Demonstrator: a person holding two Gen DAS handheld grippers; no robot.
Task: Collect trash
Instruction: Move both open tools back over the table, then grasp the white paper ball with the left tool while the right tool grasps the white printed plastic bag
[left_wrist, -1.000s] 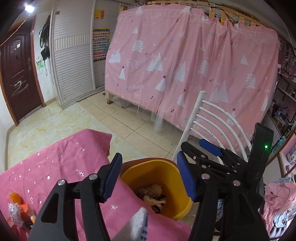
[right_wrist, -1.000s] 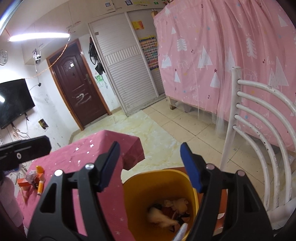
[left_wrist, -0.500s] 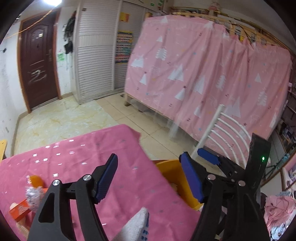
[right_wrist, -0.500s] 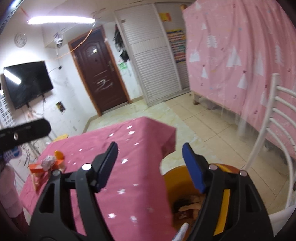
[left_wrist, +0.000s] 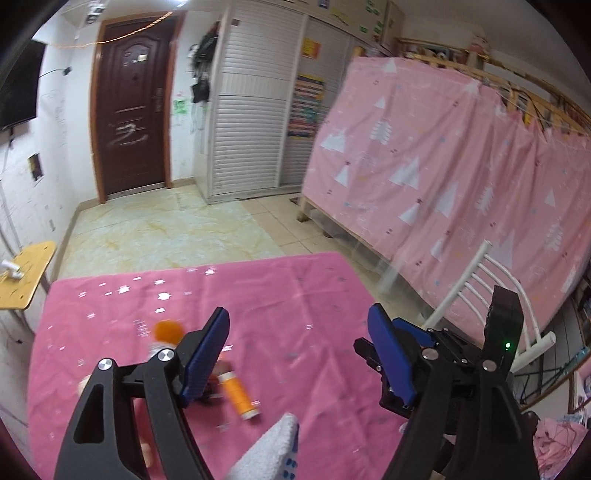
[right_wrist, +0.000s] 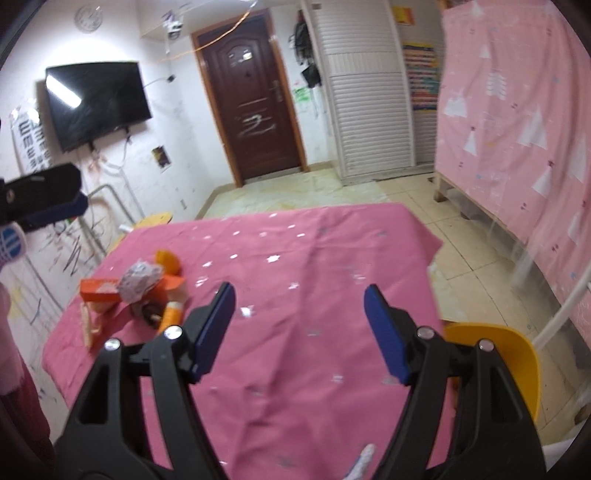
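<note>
**A:** Left wrist view, entry one. Left gripper (left_wrist: 297, 354): jaws spread wide, nothing between the blue pads. Why held so?

**B:** My reading: it is ready for a pick. It hangs over the pink tablecloth (left_wrist: 295, 295) with the trash pile at its lower left. An orange tube (left_wrist: 238, 395) lies flat on the cloth just beside the left finger, inside the line of the jaws but nearer the camera than the pads. An orange cap-like piece (left_wrist: 168, 330) sits past that finger; the rest of the pile is hidden behind it.

**A:** And the other tool?

**B:** Right gripper (left_wrist: 406, 339) shows at the right edge, side-on and well apart from the tube. Its state is not readable from this angle.

**A:** Right wrist view, entry two.

**B:** Right gripper (right_wrist: 299, 332): jaws apart, empty, over bare cloth. The pile lies to its left and ahead: crumpled wrapper (right_wrist: 140, 278) resting on an orange box (right_wrist: 99, 290), the tube's end touching the left finger's outline. The yellow bin (right_wrist: 517, 354) sits off the table edge at lower right, behind the right finger; its contents are hidden.

**A:** Judgement?

**B:** Bin placed low beside the table so pieces drop in. Trash lies nearer the left tool.
</note>
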